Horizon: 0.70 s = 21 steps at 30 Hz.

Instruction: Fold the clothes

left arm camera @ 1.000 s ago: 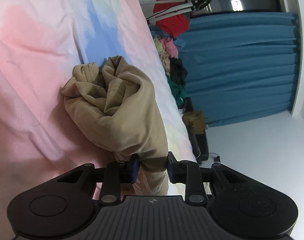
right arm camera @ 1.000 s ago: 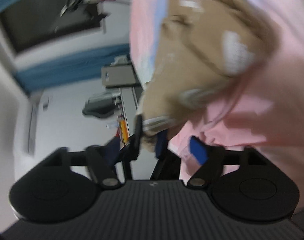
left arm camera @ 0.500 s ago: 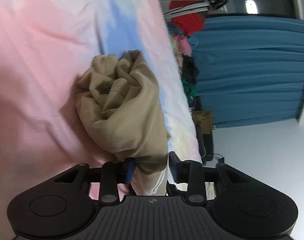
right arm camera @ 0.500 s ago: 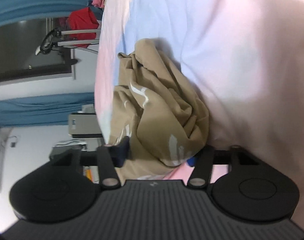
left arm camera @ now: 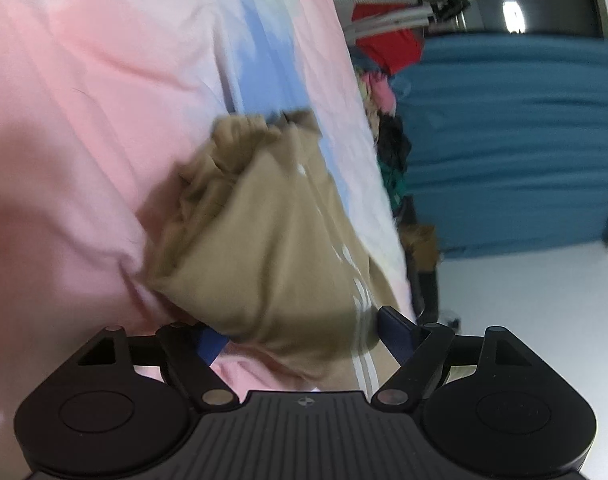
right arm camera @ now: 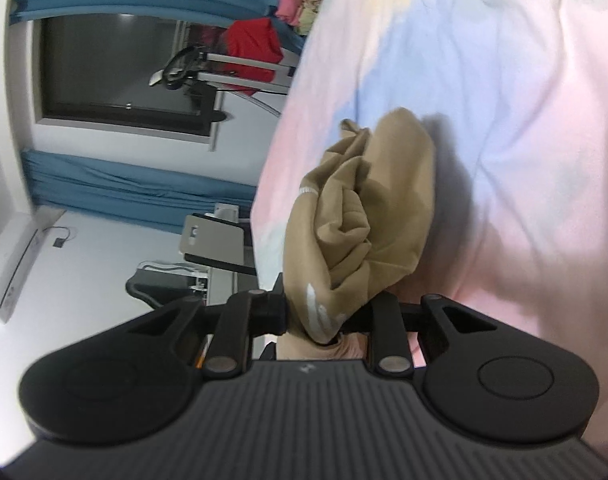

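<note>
A crumpled tan garment with white stripes lies bunched on a pastel pink and blue bed sheet. In the left wrist view my left gripper is open, its jaws wide apart on either side of the garment's near end. In the right wrist view the same tan garment hangs bunched from my right gripper, which is shut on its lower end. The blue pads are mostly hidden by cloth.
A pile of mixed clothes lies at the far edge of the bed. A red garment hangs on a metal rack. Blue curtains cover the wall behind. A chair and desk stand beside the bed.
My left gripper has opened and let go of the garment. My right gripper has closed on the garment's end, and the bundle has shifted on the sheet.
</note>
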Each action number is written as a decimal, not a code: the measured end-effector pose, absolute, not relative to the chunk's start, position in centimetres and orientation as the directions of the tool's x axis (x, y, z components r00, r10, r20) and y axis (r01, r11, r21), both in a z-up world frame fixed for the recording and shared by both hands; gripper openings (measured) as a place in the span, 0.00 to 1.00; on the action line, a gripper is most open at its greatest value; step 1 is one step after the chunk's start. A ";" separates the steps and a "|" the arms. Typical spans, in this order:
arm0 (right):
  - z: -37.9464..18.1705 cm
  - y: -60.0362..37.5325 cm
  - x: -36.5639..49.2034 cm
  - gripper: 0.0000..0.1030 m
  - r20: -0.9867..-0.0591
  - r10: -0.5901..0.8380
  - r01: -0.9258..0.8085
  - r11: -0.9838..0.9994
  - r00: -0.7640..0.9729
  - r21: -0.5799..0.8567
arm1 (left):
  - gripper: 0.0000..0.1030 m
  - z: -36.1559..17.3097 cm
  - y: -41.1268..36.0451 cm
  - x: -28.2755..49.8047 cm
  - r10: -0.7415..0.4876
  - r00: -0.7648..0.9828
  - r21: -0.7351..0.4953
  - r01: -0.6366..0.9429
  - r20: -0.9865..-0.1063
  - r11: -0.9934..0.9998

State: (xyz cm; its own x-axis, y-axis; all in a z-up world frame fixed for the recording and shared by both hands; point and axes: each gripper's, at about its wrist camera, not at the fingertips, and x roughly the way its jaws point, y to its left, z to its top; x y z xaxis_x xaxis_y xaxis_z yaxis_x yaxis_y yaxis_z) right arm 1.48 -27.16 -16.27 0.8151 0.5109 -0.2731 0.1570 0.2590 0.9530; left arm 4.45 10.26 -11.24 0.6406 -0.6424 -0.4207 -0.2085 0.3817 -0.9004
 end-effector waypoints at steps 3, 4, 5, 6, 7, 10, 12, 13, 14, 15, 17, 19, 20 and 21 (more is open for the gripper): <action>-15.0 -27.4 0.6 0.24 -0.247 0.508 0.126 0.261 0.825 0.957 | 0.73 -11.0 11.1 3.9 -0.644 0.667 -0.924 -0.209 -0.373 0.320; -14.5 -27.5 0.3 0.24 -0.238 0.504 0.117 0.259 0.830 0.959 | 0.71 -10.9 11.3 3.9 -0.651 0.671 -0.933 -0.201 -0.354 0.300; -14.0 -27.7 -0.1 0.24 -0.228 0.500 0.106 0.260 0.836 0.960 | 0.67 -10.7 11.3 3.8 -0.657 0.675 -0.939 -0.191 -0.337 0.286; -13.6 -27.9 -0.5 0.24 -0.223 0.497 0.099 0.264 0.839 0.959 | 0.64 -10.4 11.2 3.6 -0.660 0.675 -0.942 -0.177 -0.328 0.286; -13.1 -28.0 -0.9 0.24 -0.218 0.494 0.091 0.268 0.842 0.959 | 0.63 -10.0 11.1 3.4 -0.664 0.674 -0.942 -0.164 -0.324 0.294; -11.9 -28.5 -2.5 0.24 -0.214 0.496 0.083 0.273 0.841 0.958 | 0.60 -8.9 10.3 2.5 -0.680 0.657 -0.941 -0.157 -0.326 0.299; -11.0 -29.1 -3.3 0.24 -0.216 0.501 0.074 0.288 0.838 0.955 | 0.56 -8.1 9.7 1.9 -0.691 0.644 -0.941 -0.158 -0.327 0.299; -10.6 -29.4 -3.6 0.24 -0.218 0.501 0.069 0.298 0.838 0.952 | 0.55 -7.7 9.4 1.5 -0.697 0.637 -0.941 -0.158 -0.328 0.298; -10.2 -30.1 -4.0 0.24 -0.222 0.504 0.074 0.297 0.835 0.952 | 0.52 -7.3 9.1 1.2 -0.703 0.631 -0.942 -0.158 -0.327 0.297; -9.9 -30.8 -4.4 0.24 -0.226 0.506 0.079 0.295 0.833 0.952 | 0.50 -6.8 8.6 0.7 -0.710 0.626 -0.944 -0.154 -0.323 0.293; -9.2 -32.6 -4.8 0.24 -0.236 0.506 0.098 0.285 0.830 0.954 | 0.47 -5.6 7.5 0.6 -0.724 0.606 -0.941 -0.148 -0.329 0.304; -8.4 -34.3 -4.4 0.24 -0.266 0.499 0.124 0.300 0.825 0.946 | 0.45 -4.1 5.9 0.9 -0.736 0.580 -0.932 -0.142 -0.350 0.332; -8.0 -35.1 -4.3 0.24 -0.281 0.496 0.137 0.307 0.822 0.942 | 0.44 -3.4 5.0 1.2 -0.740 0.566 -0.927 -0.138 -0.363 0.349; -7.6 -35.9 -4.0 0.24 -0.296 0.491 0.150 0.314 0.819 0.937 | 0.43 -2.8 4.0 1.8 -0.744 0.552 -0.921 -0.136 -0.377 0.366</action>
State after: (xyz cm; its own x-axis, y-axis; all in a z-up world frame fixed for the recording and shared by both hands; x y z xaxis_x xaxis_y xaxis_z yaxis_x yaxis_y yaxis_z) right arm -4.01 -35.90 -7.55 0.8191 0.4915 -0.2958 0.1501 0.3141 0.9375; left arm 1.78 3.99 -2.80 0.5517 -0.7439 -0.3771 -0.1359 0.3659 -0.9207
